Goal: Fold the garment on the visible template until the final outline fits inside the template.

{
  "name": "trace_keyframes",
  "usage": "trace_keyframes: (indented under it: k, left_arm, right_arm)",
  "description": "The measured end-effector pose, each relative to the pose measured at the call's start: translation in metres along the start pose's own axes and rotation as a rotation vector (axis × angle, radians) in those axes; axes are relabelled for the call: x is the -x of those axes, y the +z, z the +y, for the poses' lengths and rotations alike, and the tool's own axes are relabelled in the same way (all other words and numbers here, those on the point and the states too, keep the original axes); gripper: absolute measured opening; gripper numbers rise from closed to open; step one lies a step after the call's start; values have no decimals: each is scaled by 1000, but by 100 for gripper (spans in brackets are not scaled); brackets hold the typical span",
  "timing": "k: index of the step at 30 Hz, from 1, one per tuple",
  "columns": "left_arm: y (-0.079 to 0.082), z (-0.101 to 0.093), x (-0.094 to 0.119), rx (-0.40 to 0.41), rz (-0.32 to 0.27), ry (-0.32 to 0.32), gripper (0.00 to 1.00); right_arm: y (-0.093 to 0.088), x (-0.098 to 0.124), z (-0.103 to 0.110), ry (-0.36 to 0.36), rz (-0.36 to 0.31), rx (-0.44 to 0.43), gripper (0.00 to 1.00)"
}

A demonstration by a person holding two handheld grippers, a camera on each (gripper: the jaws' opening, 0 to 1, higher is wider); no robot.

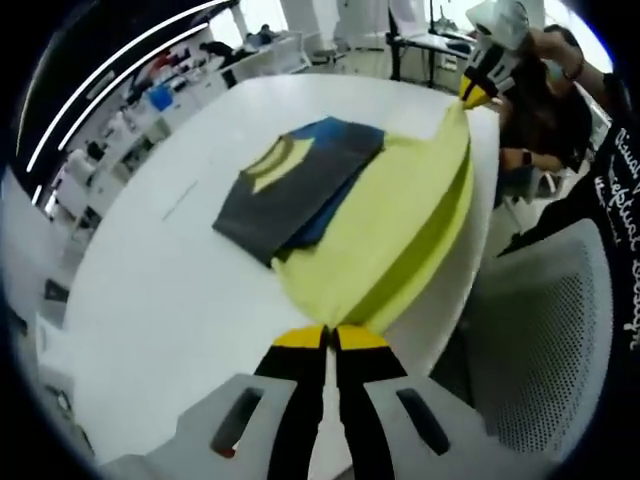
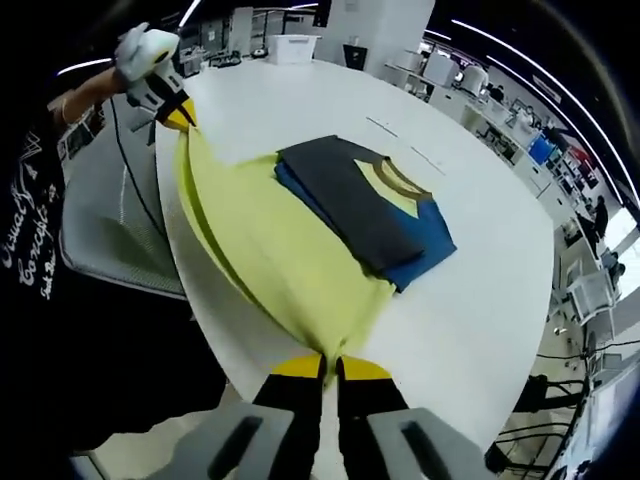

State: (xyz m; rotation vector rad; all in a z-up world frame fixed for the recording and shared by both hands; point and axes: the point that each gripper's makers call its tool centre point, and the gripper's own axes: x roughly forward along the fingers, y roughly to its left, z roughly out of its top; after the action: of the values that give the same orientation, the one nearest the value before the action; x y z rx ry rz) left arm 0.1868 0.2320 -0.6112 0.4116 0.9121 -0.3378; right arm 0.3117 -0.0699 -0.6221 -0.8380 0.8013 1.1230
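A garment lies on a white table (image 1: 160, 300) (image 2: 480, 290). Its upper part is folded: a dark grey panel (image 1: 290, 185) (image 2: 360, 195) with a yellow collar patch, over a blue layer (image 1: 325, 215) (image 2: 425, 250). The yellow lower part (image 1: 400, 230) (image 2: 270, 250) is stretched taut along the table's edge between both grippers. My left gripper (image 1: 330, 337) is shut on one corner of the yellow hem, also seen in the right gripper view (image 2: 180, 118). My right gripper (image 2: 330, 367) is shut on the other corner, and appears far off in the left gripper view (image 1: 478, 95).
A person in a dark printed shirt (image 1: 620, 190) (image 2: 30, 240) stands at the table's edge. A white perforated chair (image 1: 540, 330) and a mesh chair (image 2: 120, 230) sit beside it. Desks and shelves stand in the background.
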Motion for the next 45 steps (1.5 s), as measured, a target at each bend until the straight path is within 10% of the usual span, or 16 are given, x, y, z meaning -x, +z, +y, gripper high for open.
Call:
trace_keyframes:
  k: [45]
  left_arm:
    - [94, 146, -53, 91, -140, 240, 0]
  right_arm:
    - [94, -42, -131, -140, -115, -38, 0]
